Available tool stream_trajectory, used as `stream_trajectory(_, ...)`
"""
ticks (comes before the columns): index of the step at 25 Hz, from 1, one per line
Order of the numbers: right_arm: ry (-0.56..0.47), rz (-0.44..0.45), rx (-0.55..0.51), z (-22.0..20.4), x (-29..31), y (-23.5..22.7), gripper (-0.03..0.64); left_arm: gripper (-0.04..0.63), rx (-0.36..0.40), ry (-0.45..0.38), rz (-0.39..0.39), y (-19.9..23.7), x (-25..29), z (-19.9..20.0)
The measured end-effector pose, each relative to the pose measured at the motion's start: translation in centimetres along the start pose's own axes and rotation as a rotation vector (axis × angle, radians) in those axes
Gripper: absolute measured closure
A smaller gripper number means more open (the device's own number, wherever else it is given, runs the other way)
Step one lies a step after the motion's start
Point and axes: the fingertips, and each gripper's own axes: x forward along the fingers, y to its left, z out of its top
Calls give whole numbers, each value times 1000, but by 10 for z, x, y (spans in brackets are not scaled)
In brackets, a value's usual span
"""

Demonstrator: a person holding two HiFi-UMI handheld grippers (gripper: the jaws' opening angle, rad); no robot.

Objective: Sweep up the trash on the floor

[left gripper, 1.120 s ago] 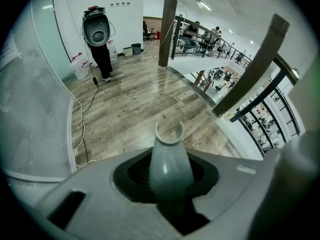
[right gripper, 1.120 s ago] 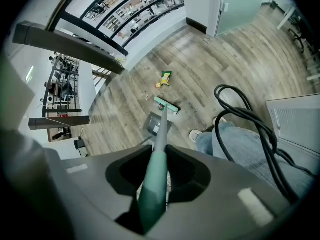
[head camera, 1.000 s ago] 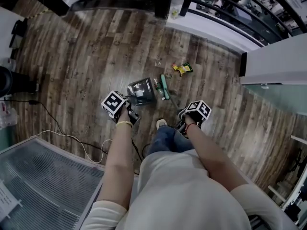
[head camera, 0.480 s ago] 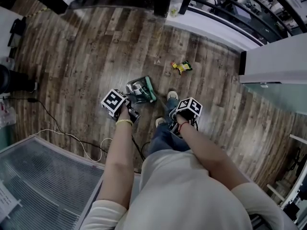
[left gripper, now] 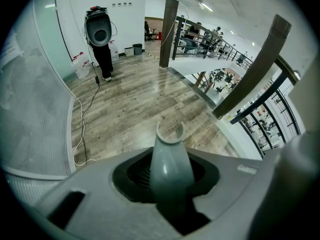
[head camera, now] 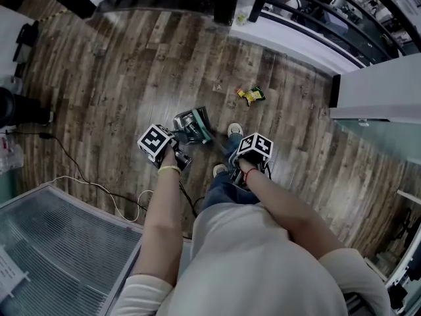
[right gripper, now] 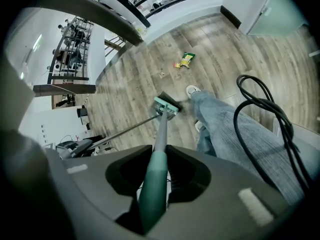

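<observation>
A yellow-green wrapper lies on the wood floor, with a small scrap to its left; the wrapper also shows in the right gripper view. The grey dustpan stands on the floor just ahead of my left gripper. The left gripper is shut on the dustpan's grey handle. My right gripper is shut on the green broom handle. The teal broom head rests at the dustpan's right side, well short of the wrapper.
The person's jeans leg and shoes stand beside the broom. Black cable and white cable trail on the floor at left, by a ribbed grey panel. A railing, white cabinet and black stand ring the area.
The broom head has swung left from beside the dustpan to against it, and my right gripper has followed it left. A foot has stepped forward. The wrapper has stayed put.
</observation>
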Motion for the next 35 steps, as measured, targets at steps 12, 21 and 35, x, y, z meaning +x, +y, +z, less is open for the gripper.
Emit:
stream_trajectory(12, 32, -45, -93, 41, -32, -5, 520, 489, 13, -6, 17, -2, -4, -5)
stream_trajectory(21, 45, -51, -111, 64, -52, -15, 520, 500, 40, -4, 39, 0, -8, -11)
stream_trajectory(35, -7, -2, -91, 122, -86, -8, 520, 505, -17, -6, 45, -20, -19, -7)
